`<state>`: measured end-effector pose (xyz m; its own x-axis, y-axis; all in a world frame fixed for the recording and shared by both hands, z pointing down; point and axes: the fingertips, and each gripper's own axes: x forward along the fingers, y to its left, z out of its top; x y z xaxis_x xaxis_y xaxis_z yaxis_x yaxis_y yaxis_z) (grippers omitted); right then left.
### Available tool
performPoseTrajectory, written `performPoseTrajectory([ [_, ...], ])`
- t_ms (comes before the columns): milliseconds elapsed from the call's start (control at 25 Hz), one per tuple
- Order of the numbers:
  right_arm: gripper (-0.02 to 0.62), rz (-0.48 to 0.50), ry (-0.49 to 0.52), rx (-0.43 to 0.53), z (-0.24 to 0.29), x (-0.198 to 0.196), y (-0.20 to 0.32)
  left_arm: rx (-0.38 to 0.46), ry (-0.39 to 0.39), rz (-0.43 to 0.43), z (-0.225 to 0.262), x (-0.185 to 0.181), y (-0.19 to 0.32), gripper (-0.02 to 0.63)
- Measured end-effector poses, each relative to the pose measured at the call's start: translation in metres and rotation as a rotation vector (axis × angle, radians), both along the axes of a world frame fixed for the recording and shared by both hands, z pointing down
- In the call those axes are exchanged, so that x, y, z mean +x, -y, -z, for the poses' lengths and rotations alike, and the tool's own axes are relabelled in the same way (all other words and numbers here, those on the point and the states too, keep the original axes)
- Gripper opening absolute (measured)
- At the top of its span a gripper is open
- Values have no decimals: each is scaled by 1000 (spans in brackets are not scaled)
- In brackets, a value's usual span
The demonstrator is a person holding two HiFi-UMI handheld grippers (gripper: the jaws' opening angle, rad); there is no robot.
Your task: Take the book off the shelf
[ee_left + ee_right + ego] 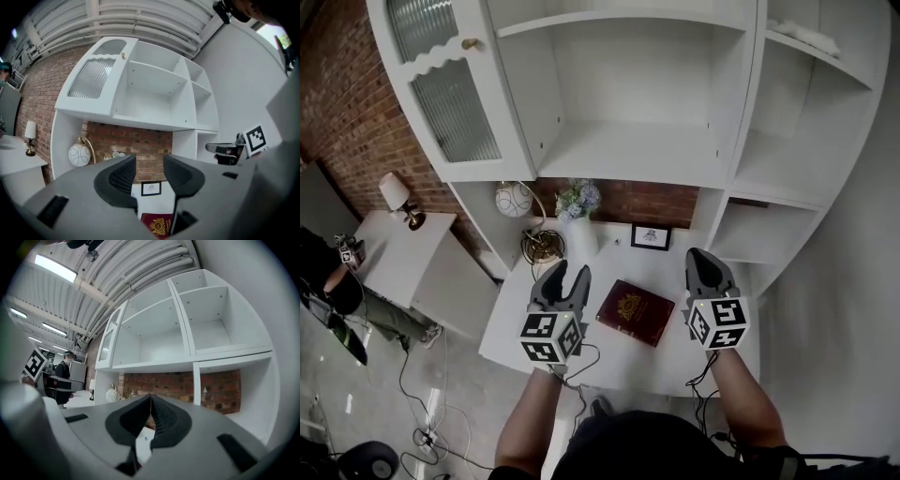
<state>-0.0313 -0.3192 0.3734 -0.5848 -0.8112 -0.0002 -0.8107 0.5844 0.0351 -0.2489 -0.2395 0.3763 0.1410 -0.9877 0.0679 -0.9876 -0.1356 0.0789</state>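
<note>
book (636, 312): maroon cover, gold emblem

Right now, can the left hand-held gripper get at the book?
Probably yes: the book lies flat on the desk just right of the left hand-held gripper, whose jaws stand apart and empty, with nothing between the two. Lying flat, it may be awkward to pinch.

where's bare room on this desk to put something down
Bare white desk top between the dark red gold-crested book and the small black-framed picture. Crowded back left: round white lamp, white flower vase, gold wire stand.
</note>
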Motion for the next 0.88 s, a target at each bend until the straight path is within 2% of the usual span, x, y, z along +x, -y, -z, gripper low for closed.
performPoseTrajectory([
  [400, 5, 25, 19, 27, 11, 14, -13, 3, 4, 0, 6, 25, -19, 181],
  [880, 2, 52, 26, 16, 5, 40, -25, 1, -1, 28, 5, 53, -39, 181],
])
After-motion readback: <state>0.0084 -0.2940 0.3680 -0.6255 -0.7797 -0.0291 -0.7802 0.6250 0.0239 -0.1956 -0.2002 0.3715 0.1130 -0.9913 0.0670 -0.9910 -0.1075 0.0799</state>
